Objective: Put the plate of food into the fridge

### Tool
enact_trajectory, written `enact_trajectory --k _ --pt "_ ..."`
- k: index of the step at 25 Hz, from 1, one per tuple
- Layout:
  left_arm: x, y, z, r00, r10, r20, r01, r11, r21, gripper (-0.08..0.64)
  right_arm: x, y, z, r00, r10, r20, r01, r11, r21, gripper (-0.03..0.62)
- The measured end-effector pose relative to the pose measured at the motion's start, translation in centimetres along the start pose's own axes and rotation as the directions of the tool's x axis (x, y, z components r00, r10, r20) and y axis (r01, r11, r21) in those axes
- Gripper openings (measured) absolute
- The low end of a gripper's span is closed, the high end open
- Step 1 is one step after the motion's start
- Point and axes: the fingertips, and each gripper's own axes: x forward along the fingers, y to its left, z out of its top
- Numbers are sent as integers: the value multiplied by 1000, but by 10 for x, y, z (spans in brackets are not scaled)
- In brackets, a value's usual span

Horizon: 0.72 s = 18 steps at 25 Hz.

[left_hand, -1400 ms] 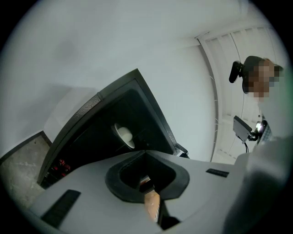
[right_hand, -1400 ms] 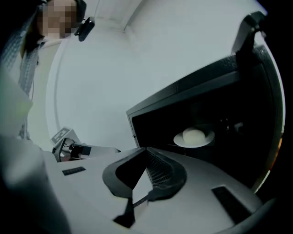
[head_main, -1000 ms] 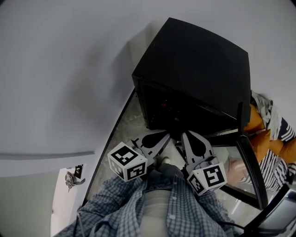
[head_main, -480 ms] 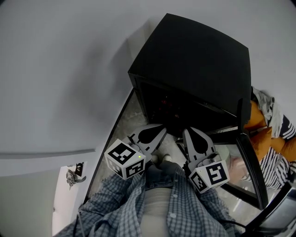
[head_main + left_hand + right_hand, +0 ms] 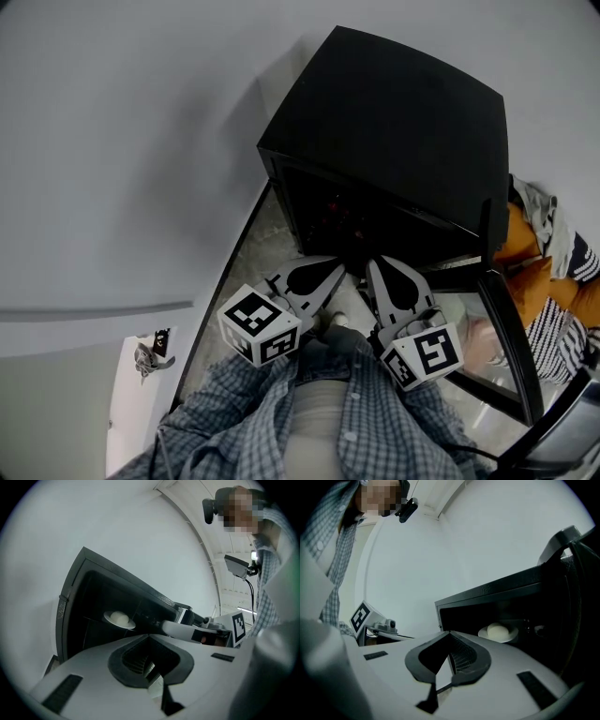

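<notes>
A small black fridge [image 5: 394, 122] stands against the white wall with its door [image 5: 502, 356] swung open to the right. Inside, on a shelf, a white plate with a pale round piece of food [image 5: 119, 619] shows in the left gripper view, and the same plate [image 5: 498, 632] in the right gripper view. My left gripper [image 5: 333, 270] and right gripper [image 5: 380, 269] hover side by side just in front of the dark opening, apart from the plate. Both are shut with nothing between the jaws, as seen at the left gripper [image 5: 149, 637] and the right gripper [image 5: 450, 633].
Orange and striped cloth [image 5: 548, 272] lies to the right of the fridge, beyond the door. The person's checked shirt [image 5: 319, 422] fills the bottom of the head view. A white sheet with a small dark object [image 5: 150, 356] lies at the lower left. The wall runs along the left.
Hardly anything differs: the left gripper dipped a little and came back, and both grippers stay shut in front of the open fridge.
</notes>
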Motion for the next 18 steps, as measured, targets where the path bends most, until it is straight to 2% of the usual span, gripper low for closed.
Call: enact_trajectory --k 18 --pt "-3 0 -1 1000 -5 -3 5 1000 -4 6 3 5 -3 1000 6 -10 -6 1000 -4 6"
